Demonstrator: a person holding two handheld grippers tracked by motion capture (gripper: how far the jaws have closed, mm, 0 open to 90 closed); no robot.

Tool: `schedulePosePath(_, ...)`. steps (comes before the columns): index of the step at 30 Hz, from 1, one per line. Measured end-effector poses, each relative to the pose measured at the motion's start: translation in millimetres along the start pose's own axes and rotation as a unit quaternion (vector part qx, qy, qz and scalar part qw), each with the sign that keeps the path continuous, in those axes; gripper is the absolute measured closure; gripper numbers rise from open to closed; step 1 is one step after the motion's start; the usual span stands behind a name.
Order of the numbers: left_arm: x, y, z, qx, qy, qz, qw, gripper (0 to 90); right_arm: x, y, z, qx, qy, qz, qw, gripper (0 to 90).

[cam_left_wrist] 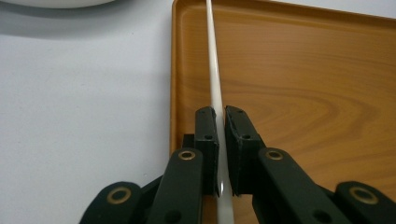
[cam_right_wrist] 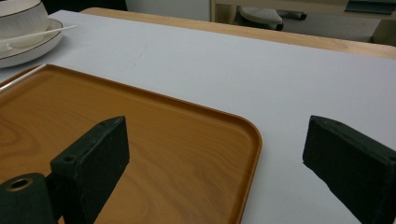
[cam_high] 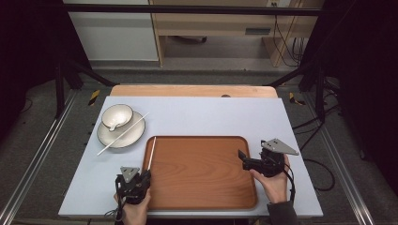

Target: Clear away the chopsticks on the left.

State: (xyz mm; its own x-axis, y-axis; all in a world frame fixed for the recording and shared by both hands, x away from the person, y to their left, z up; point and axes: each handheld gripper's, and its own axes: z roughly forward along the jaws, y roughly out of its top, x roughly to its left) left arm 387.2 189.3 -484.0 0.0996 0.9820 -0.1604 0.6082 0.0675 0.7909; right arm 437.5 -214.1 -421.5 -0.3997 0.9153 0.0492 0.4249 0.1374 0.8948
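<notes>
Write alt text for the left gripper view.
The left claw is shut on a white chopstick that runs straight ahead along the left rim of a wooden tray. Pale table lies to the left, with a white plate's edge at the top.

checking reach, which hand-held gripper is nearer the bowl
Left. The left hand-held gripper sits at the tray's left edge, below the bowl, clamped on a chopstick. The right hand-held gripper is open by the tray's right edge.

Even overhead light brightens the pale grey table surface (cam_high: 211, 117), while the surroundings fall dark. The thin white glossy chopstick (cam_left_wrist: 215, 88) carries a faint sheen. The matte black jaws blur up close.
</notes>
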Motion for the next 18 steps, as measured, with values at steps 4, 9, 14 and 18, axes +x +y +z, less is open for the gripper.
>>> schedulePosePath(4, -0.1, 0.1, 1.1, 0.007, 0.001, 0.001, 1.0000, 83.5, 0.0, 0.0, 0.0, 0.000, 0.000, -0.001, 1.0000, 7.3)
schedulePosePath(9, -0.1, -0.1, 1.5, 0.009, -0.001, 0.002, 1.0000, 83.3, -0.2, 0.1, -0.4, -0.001, -0.001, -0.001, 1.0000, 7.3)
schedulePosePath(14, 0.2, 0.4, 0.0, 0.000, -0.009, 0.005, 0.9999, 81.1, -0.5, 0.4, -1.7, -0.002, 0.001, 0.002, 1.0000, 7.2)
schedulePosePath(18, 2.6, 3.2, -3.7, -0.011, -0.015, 0.012, 0.9998, 77.3, -1.0, 0.6, -2.4, -0.004, 0.000, 0.002, 1.0000, 7.2)
